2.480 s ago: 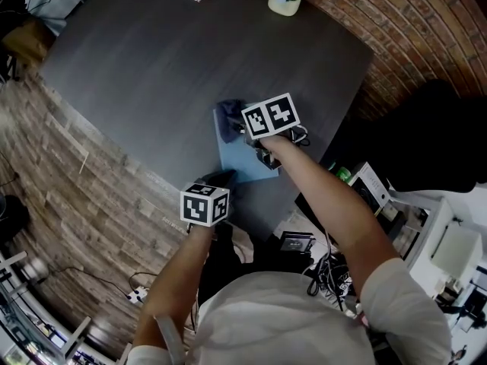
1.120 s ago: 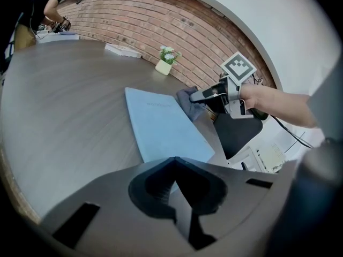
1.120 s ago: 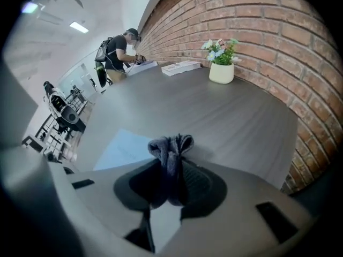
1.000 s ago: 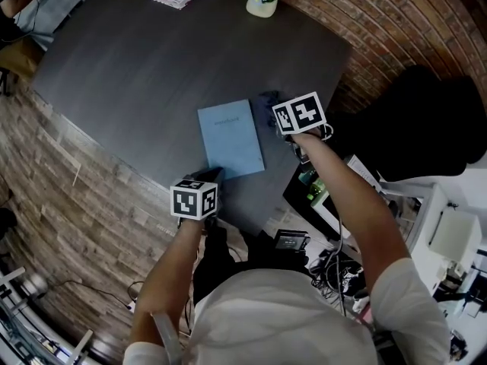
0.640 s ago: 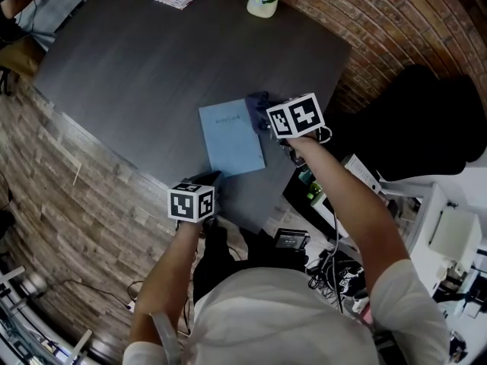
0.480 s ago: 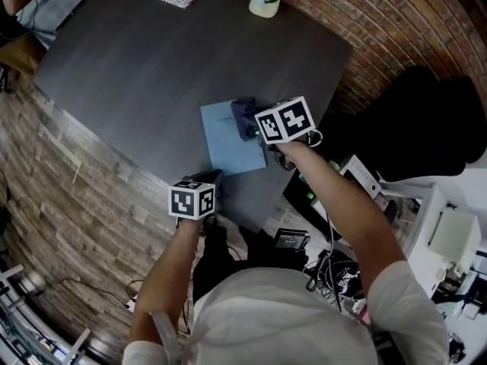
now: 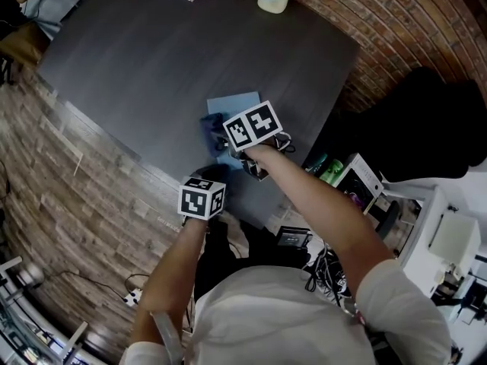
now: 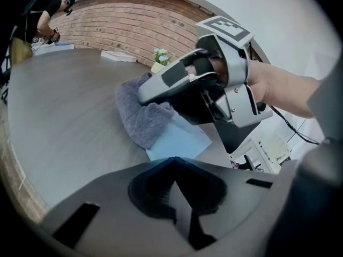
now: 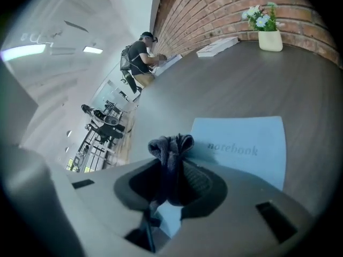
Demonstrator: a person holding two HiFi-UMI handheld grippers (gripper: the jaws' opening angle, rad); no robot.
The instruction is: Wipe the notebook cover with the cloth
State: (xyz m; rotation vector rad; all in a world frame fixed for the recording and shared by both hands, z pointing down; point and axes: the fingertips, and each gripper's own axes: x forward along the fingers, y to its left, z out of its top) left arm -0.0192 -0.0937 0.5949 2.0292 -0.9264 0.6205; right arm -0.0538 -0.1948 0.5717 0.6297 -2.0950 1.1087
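Cloth [image 9: 170,146] is clamped in our right hand-held gripper [image 9: 170,175] over the notebook [image 9: 252,143]; our left hand-held gripper [image 8: 174,162], jaws together and empty, sits just beside it.

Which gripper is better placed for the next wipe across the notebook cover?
Right gripper: its jaws clamp the cloth over the notebook. Left gripper is shut and empty, beside the notebook's corner.

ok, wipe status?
Right gripper shut on dark grey cloth, cloth on light blue notebook cover. Left gripper shut, empty, near notebook's edge. Nothing in the way.
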